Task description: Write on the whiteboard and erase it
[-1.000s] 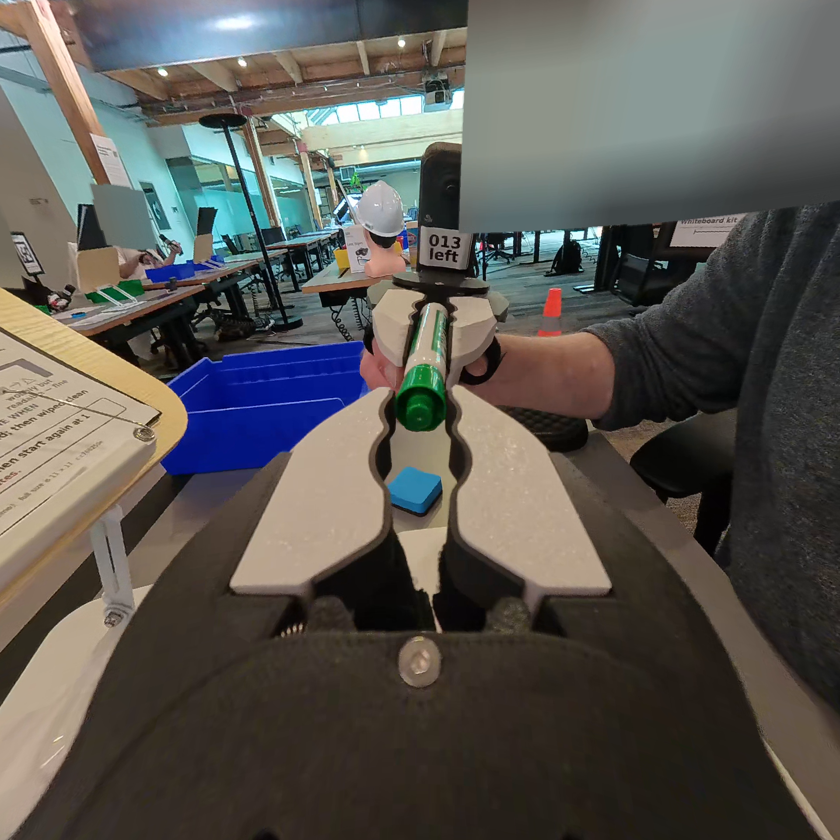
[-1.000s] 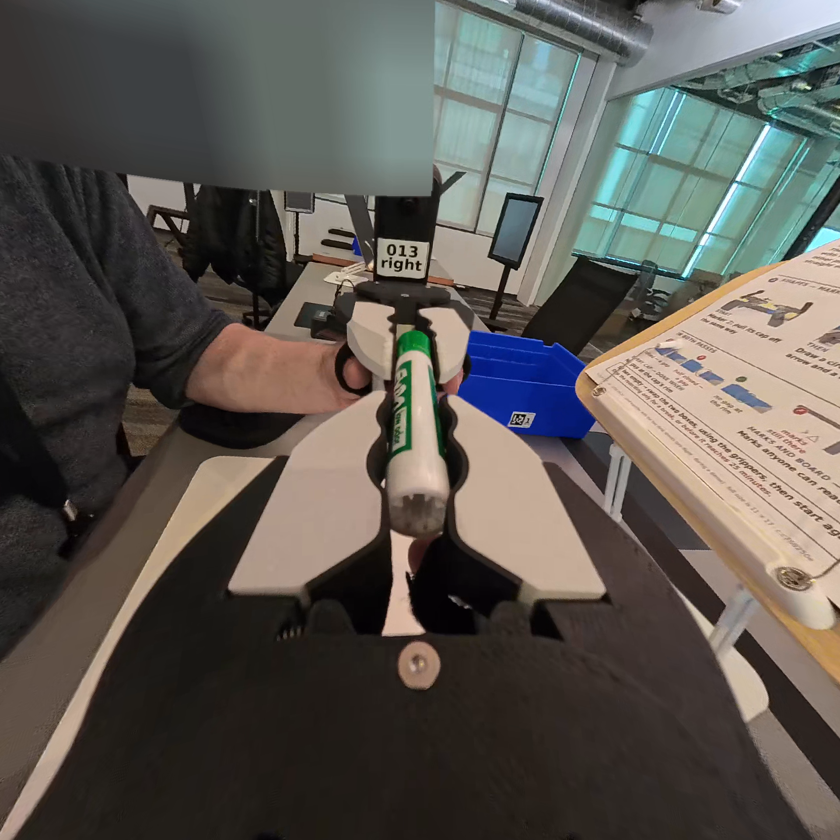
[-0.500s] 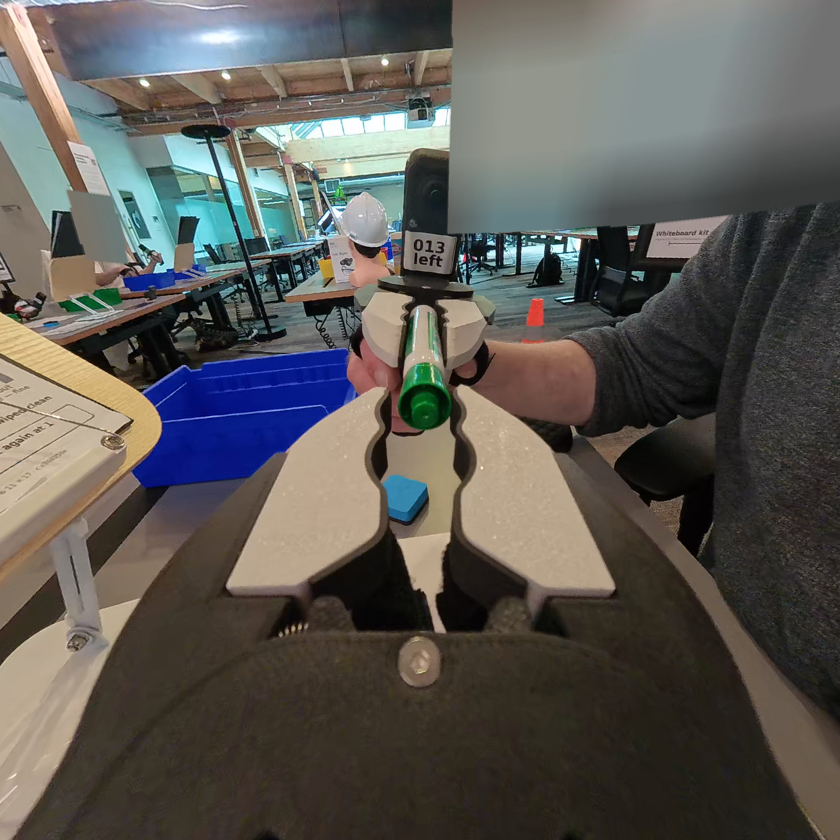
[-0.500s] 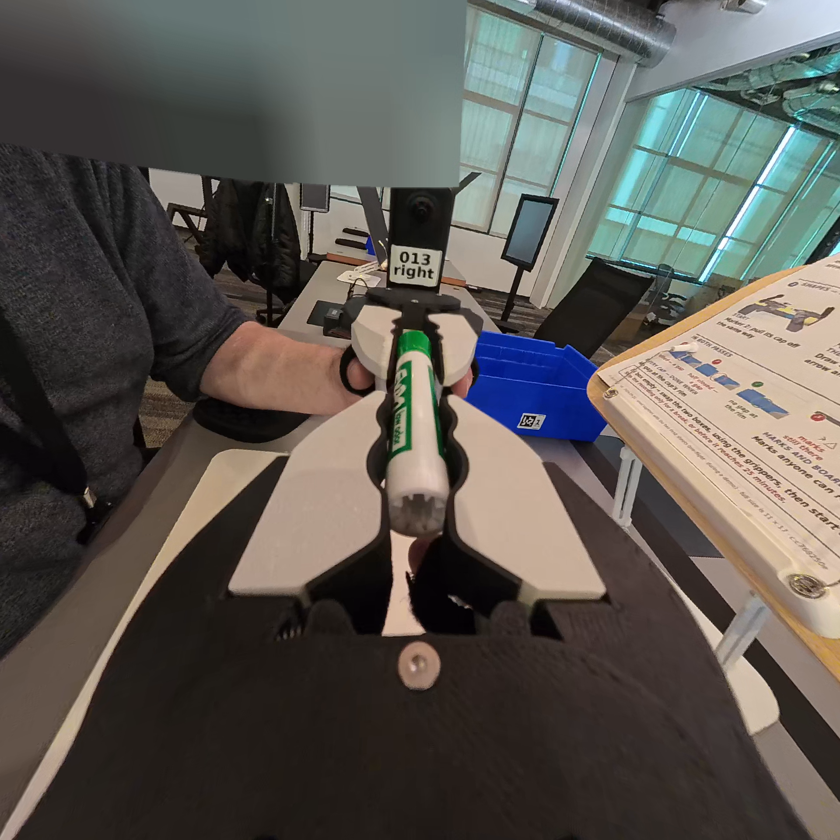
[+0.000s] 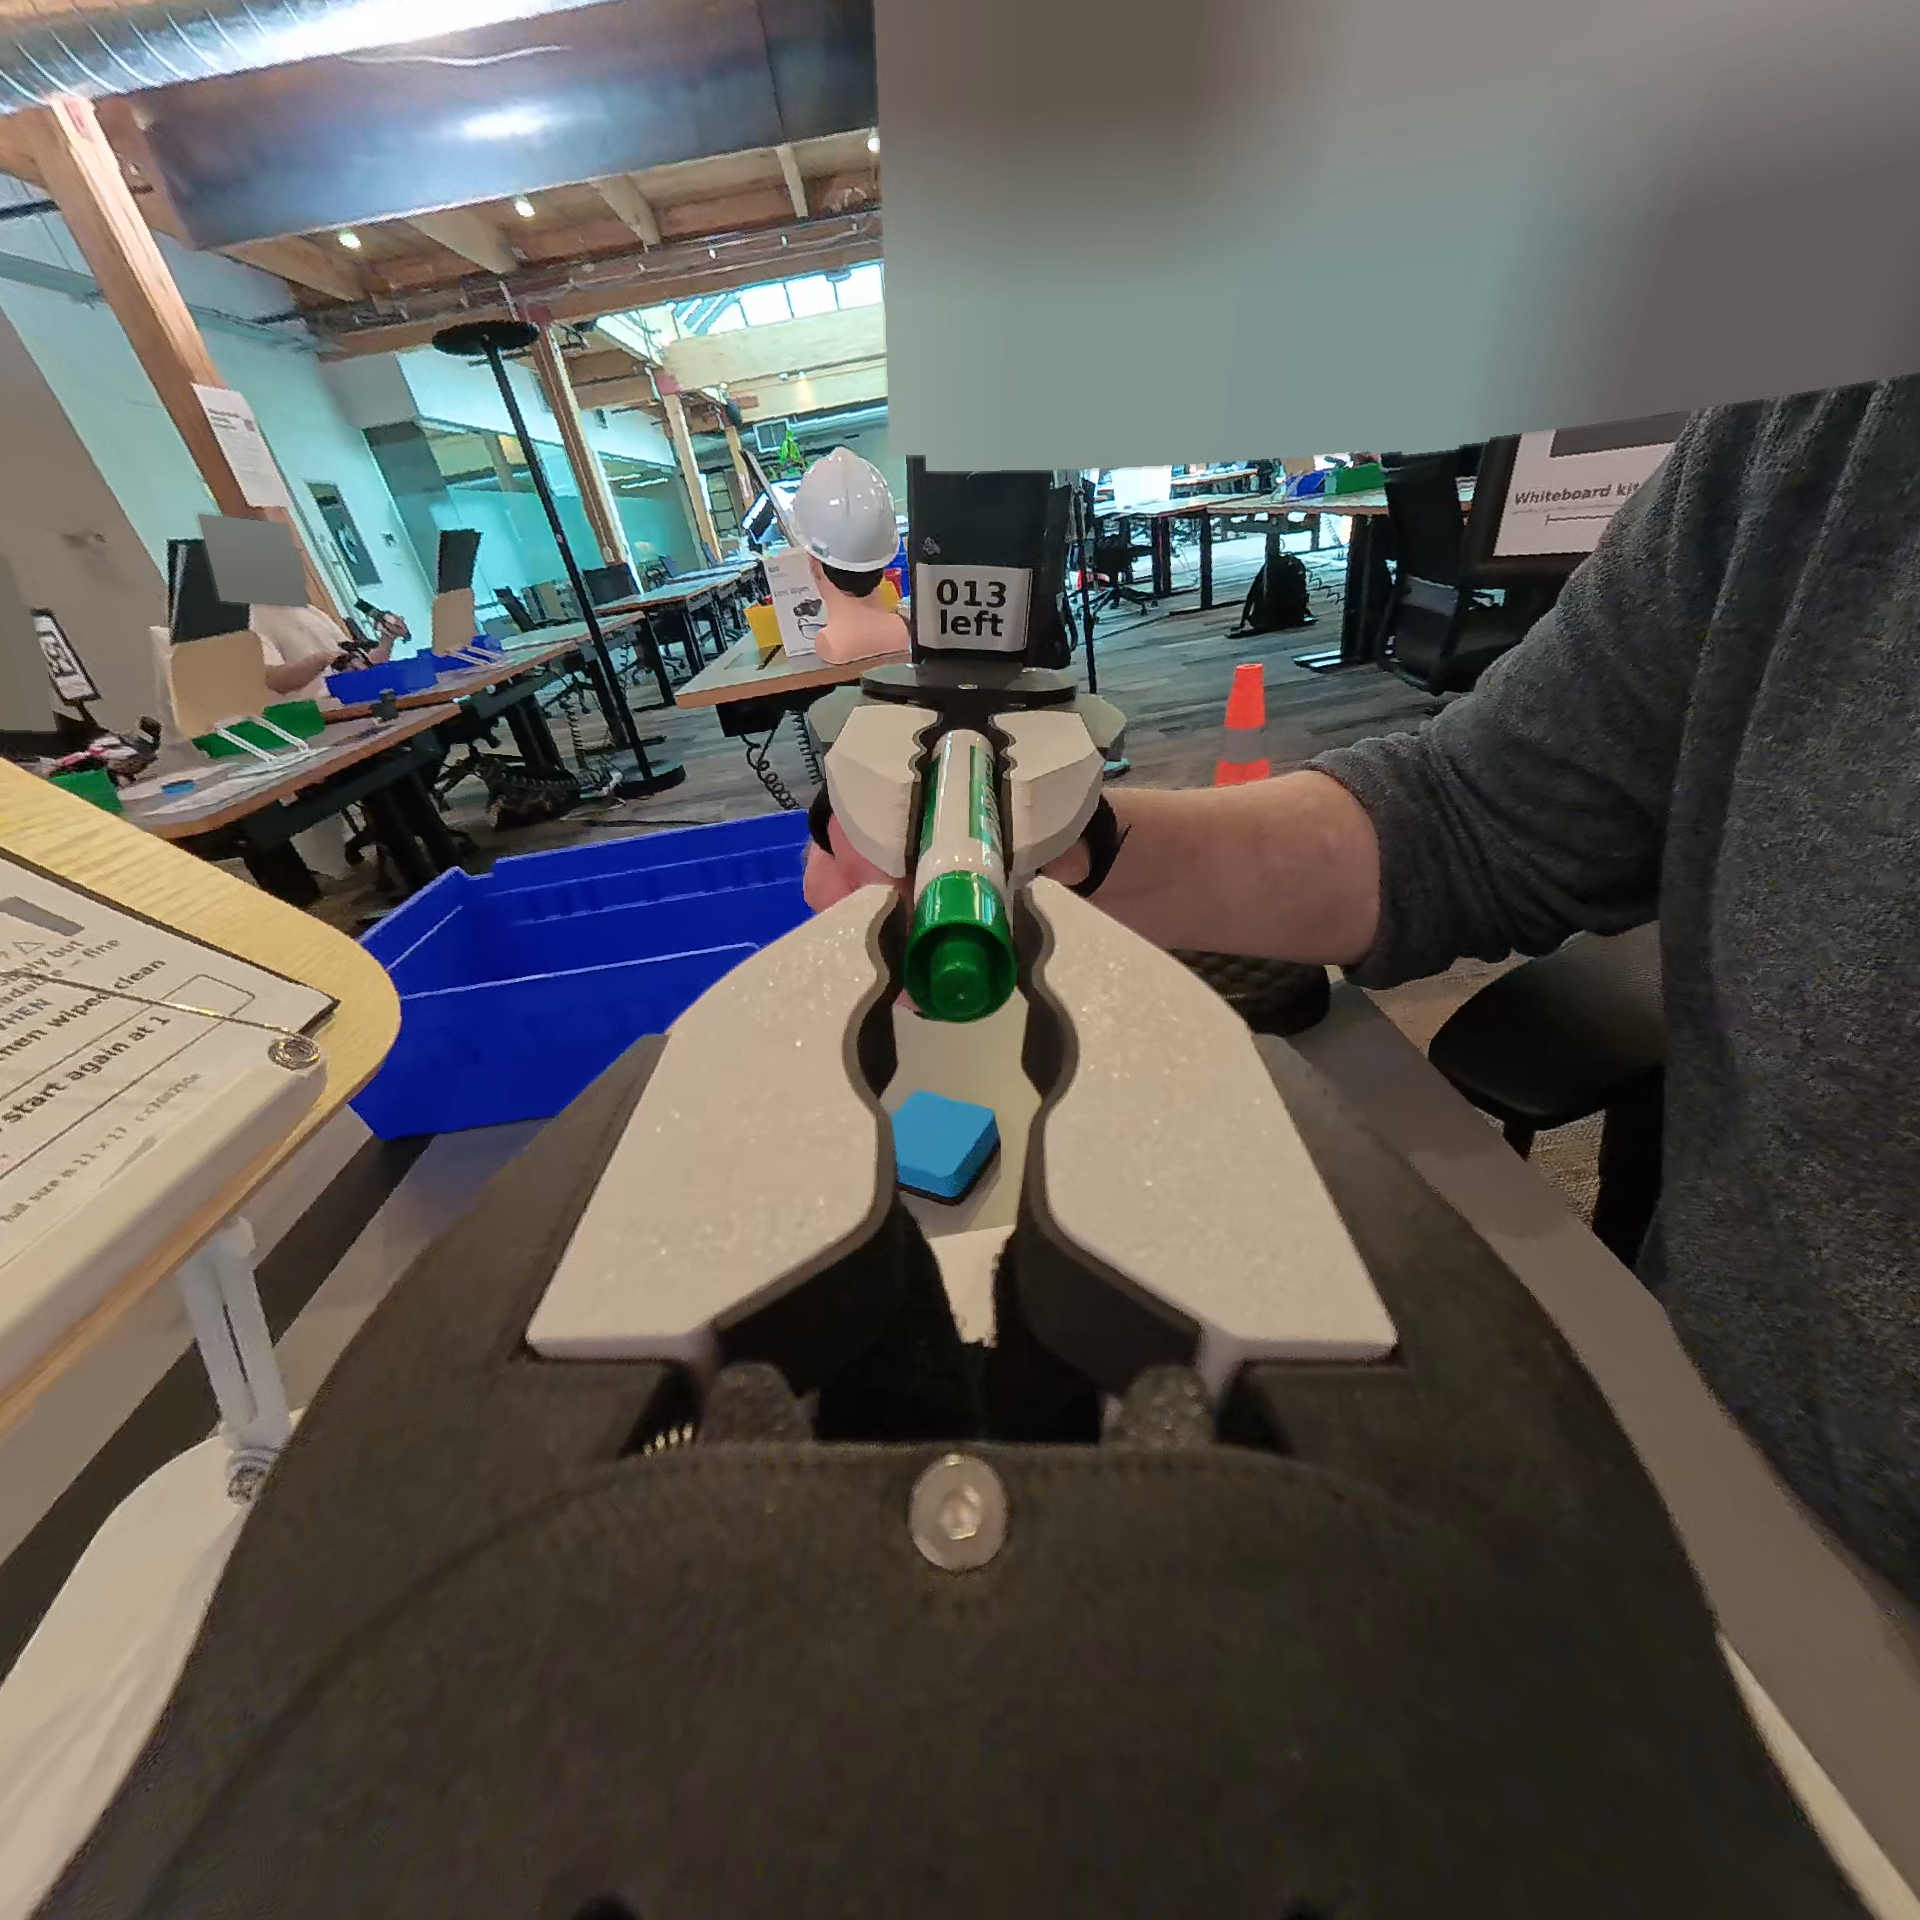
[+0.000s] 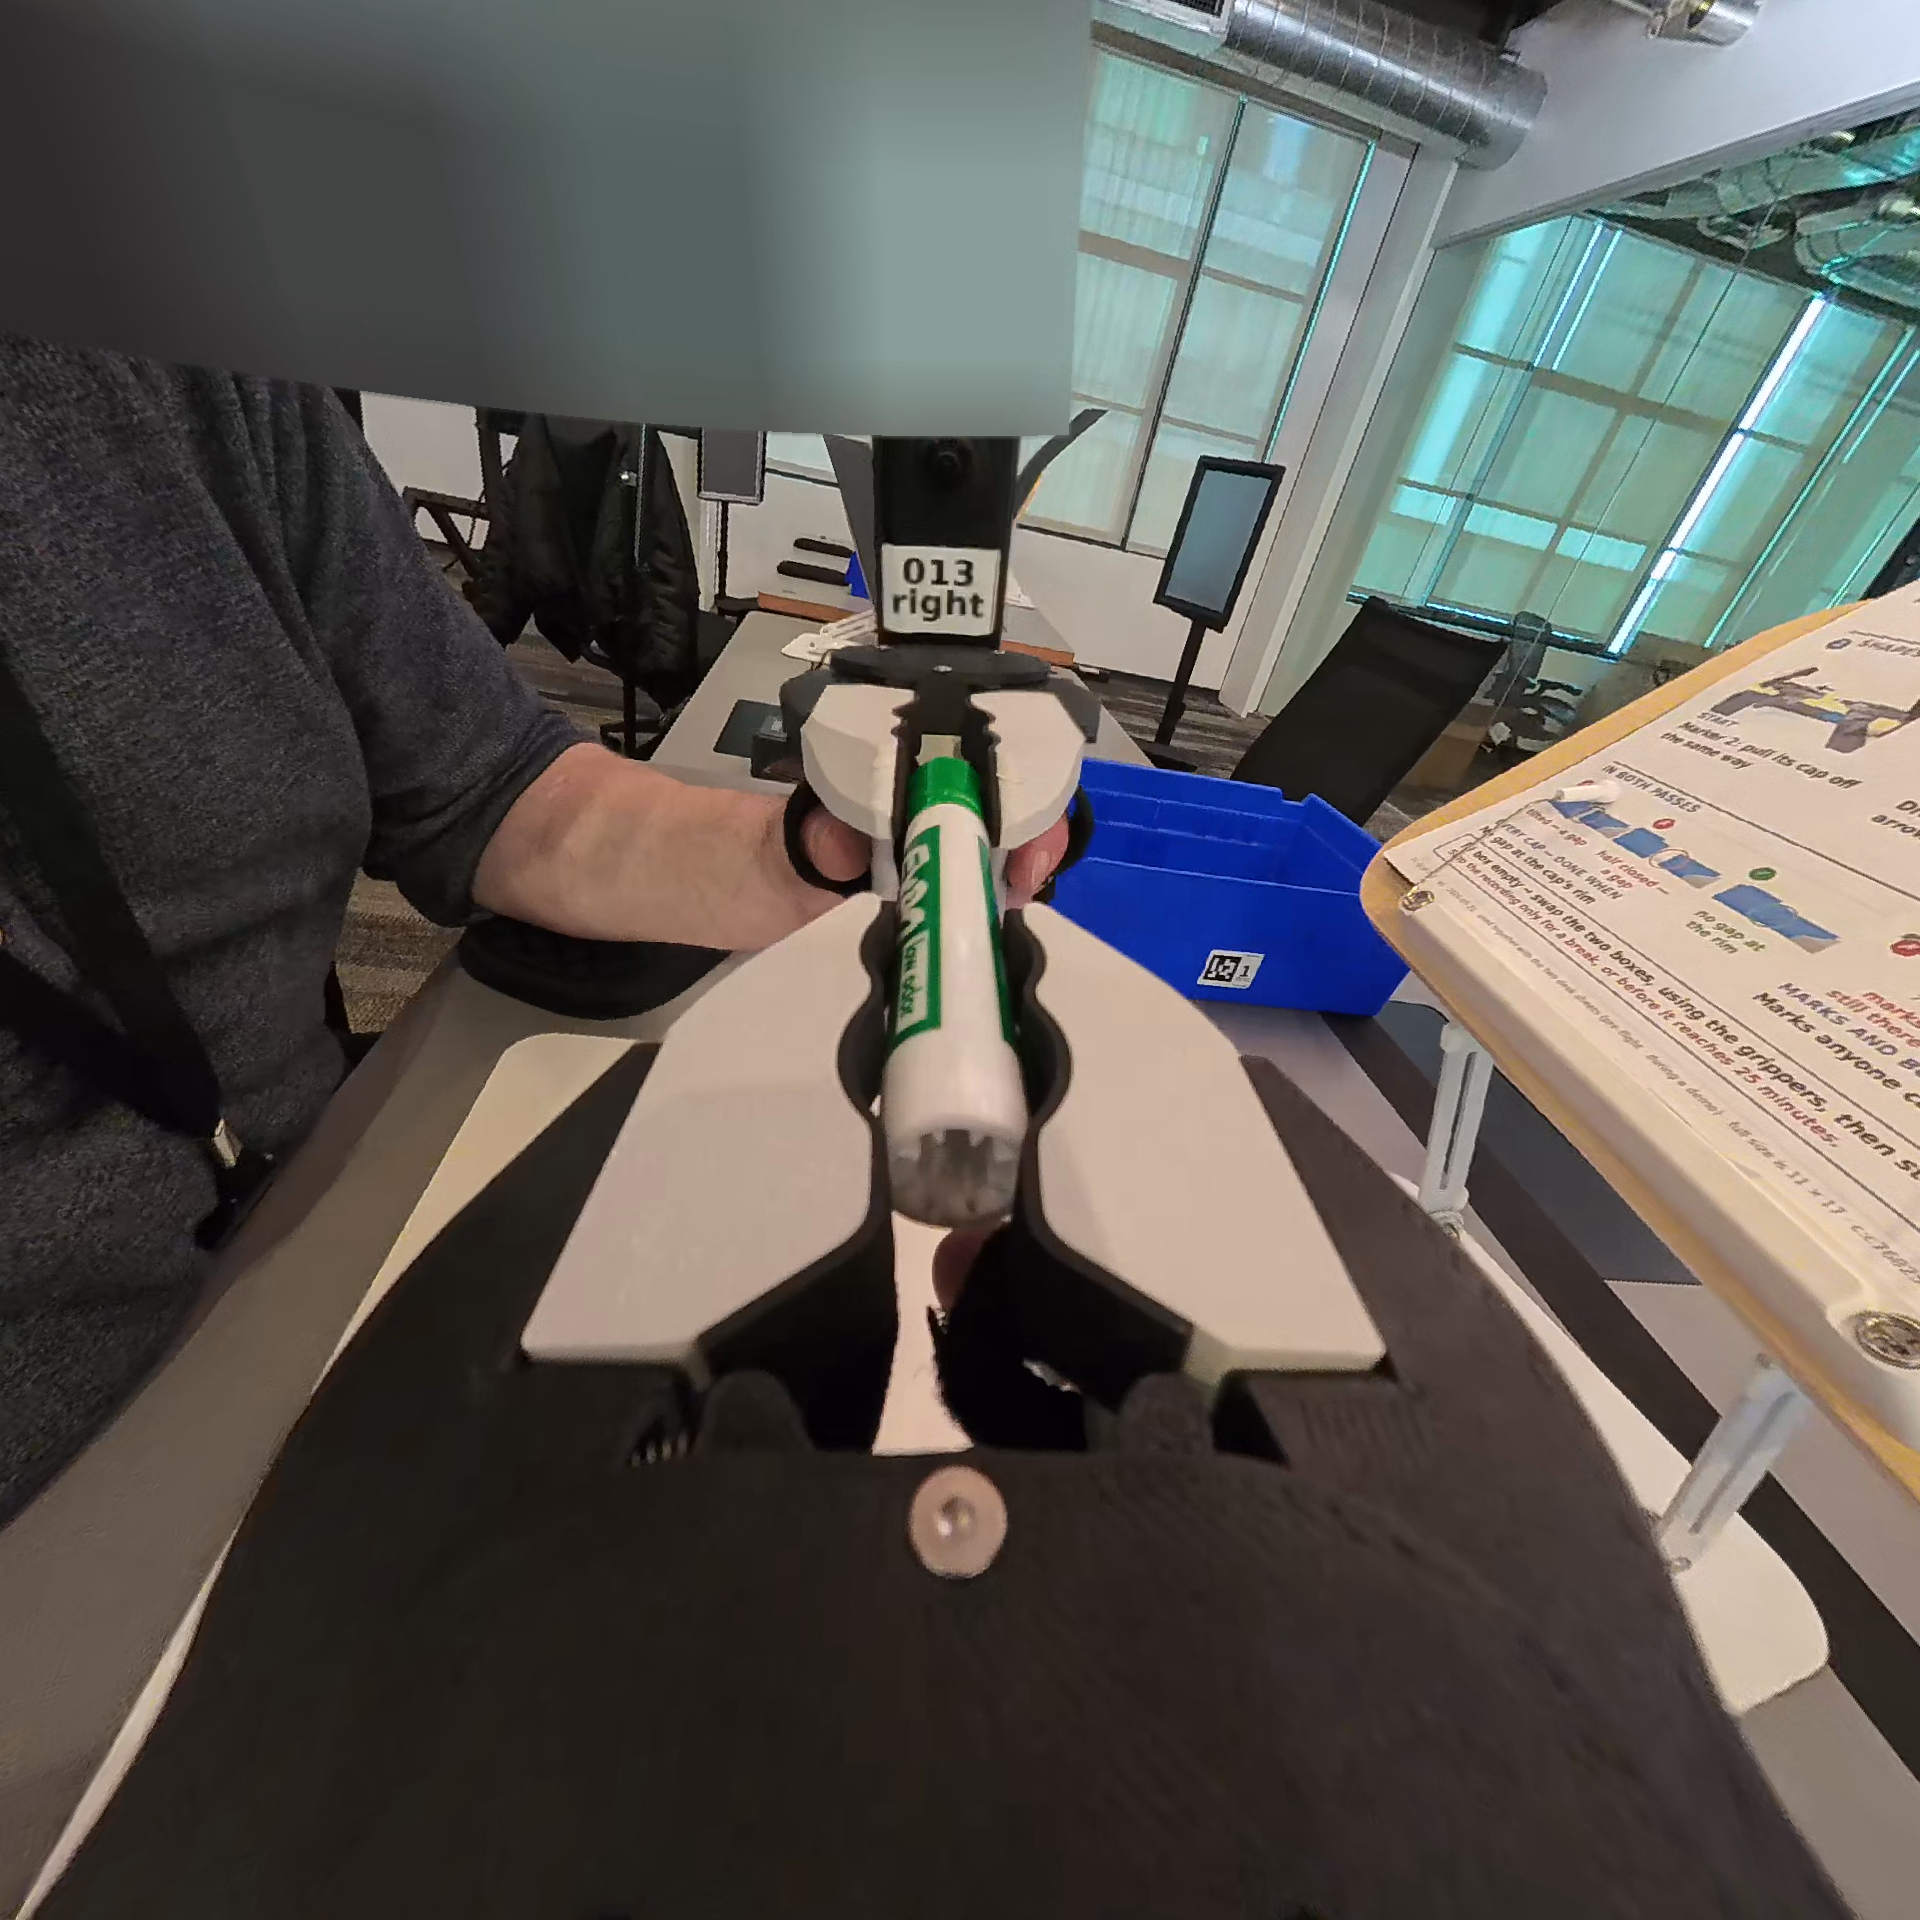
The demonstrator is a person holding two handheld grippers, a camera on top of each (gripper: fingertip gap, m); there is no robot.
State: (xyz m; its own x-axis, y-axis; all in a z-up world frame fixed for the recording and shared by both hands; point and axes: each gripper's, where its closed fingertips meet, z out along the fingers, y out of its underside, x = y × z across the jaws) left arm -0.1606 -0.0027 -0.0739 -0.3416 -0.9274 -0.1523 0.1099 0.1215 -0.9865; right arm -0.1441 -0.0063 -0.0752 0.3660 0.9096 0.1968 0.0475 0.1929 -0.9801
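Observation:
A green whiteboard marker is held level in the air between my two grippers, which face each other. My right gripper (image 6: 951, 935) is shut on the marker's white body (image 6: 951, 1049). It also shows in the left wrist view (image 5: 961, 790), farther off. My left gripper (image 5: 956, 920) is shut on the marker's green cap (image 5: 956, 961), and the right wrist view (image 6: 940, 769) shows its fingers pressed on the cap (image 6: 940, 795). A blue eraser (image 5: 943, 1143) lies on the grey table below. The white whiteboard (image 6: 499, 1122) lies flat under the grippers.
A blue bin (image 5: 582, 966) stands on the table beyond the grippers and also shows in the right wrist view (image 6: 1226, 894). An instruction sheet on a tilted wooden stand (image 5: 125, 1039) (image 6: 1714, 935) rises at the side. The person's forearm (image 5: 1247, 862) and body are close by. Both grippers' tips are close together, under 4 cm apart.
My left gripper's fingers have closed in from a loose fit around the green cap to pressing on it. The right gripper keeps its hold on the marker's body.

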